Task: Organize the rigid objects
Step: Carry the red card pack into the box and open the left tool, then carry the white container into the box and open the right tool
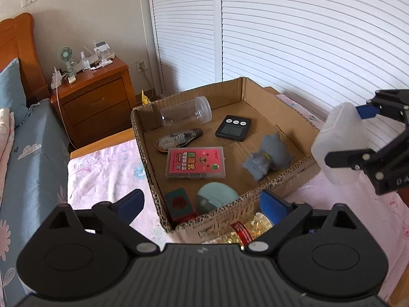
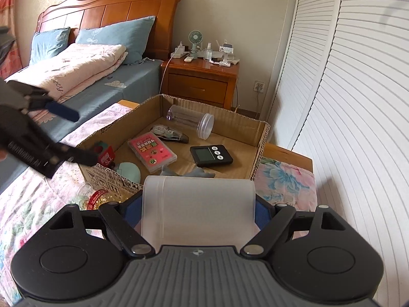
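A shallow cardboard box (image 1: 288, 112) (image 2: 258, 151) stands on a pink flowered cloth. In it lie a clear jar (image 1: 186, 113), a correction tape (image 1: 179, 139), a pink card case (image 1: 195, 163), a black timer (image 1: 234, 128), a grey-blue toy (image 1: 268, 156), a teal round case (image 1: 214, 198) and a red-green cube (image 1: 179, 203). My right gripper (image 2: 199, 211) is shut on a frosted white plastic container (image 2: 199, 207) (image 1: 340, 143), held above the box's near right edge. My left gripper (image 1: 202, 202) is open and empty over the box's near corner. A jar with gold contents and a red label (image 1: 245, 230) (image 2: 97, 197) lies outside the box, below it.
A bed with blue sheet (image 2: 107, 87) and pillows stands to the left. A wooden nightstand (image 2: 202, 76) with a small fan and clutter is behind the box. White louvred closet doors (image 2: 345, 102) run along the right. A wooden table edge (image 2: 288, 153) shows beside the box.
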`<state>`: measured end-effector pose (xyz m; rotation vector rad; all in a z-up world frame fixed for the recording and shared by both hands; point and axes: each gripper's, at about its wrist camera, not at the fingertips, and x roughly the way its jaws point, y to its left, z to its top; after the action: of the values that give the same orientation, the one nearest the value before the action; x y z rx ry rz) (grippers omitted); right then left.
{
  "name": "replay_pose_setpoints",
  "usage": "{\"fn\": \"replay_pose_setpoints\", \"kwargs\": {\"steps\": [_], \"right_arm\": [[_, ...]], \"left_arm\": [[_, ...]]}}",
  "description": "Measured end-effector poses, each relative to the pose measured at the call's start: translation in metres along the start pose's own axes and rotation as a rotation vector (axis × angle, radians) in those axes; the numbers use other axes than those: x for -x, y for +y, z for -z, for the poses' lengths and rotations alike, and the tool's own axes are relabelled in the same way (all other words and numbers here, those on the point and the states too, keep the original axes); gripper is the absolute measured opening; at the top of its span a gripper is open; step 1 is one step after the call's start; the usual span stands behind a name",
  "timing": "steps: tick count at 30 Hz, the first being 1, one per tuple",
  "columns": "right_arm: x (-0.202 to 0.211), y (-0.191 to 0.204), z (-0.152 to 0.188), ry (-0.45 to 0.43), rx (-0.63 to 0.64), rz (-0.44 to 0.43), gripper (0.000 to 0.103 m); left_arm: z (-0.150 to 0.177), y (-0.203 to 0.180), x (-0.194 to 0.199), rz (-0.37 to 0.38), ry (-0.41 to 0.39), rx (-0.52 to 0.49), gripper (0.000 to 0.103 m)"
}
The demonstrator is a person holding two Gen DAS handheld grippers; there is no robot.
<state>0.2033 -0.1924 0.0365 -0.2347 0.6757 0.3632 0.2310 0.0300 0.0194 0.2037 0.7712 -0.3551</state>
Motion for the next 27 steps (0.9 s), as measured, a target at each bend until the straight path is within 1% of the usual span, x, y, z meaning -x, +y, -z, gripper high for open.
{"fn": "replay_pose_setpoints", "kwargs": {"steps": [5,8,9,12,16,21,27], "right_arm": [[-0.009,0.000,-0.018,0.007,-0.020,-0.005,0.087],[-0.018,-0.002,-0.030,0.018,-0.044,-0.010,0.087],[-0.022,-0.002,-0.035,0.022,-0.051,-0.013,0.087],[-0.035,-0.003,-0.048,0.036,-0.058,-0.005,0.087],[-0.055,-0.006,-0.067,0.059,-0.059,0.015,0.087],[-0.087,-0.012,-0.087,0.112,-0.069,0.045,0.087],[-0.120,-0.017,-0.092,0.176,-0.095,0.062,0.087]], "left_arm": [[0.019,0.001,0.023,-0.027,-0.006,0.070,0.099],[0.028,0.001,0.035,-0.076,-0.029,0.115,0.099],[0.032,0.002,0.039,-0.075,-0.039,0.142,0.099],[0.042,0.003,0.048,-0.038,-0.063,0.200,0.100],[0.050,-0.002,0.048,-0.040,-0.056,0.201,0.100],[0.057,-0.004,0.045,-0.044,-0.043,0.188,0.100],[0.063,0.005,0.044,-0.051,-0.045,0.211,0.100]]}}
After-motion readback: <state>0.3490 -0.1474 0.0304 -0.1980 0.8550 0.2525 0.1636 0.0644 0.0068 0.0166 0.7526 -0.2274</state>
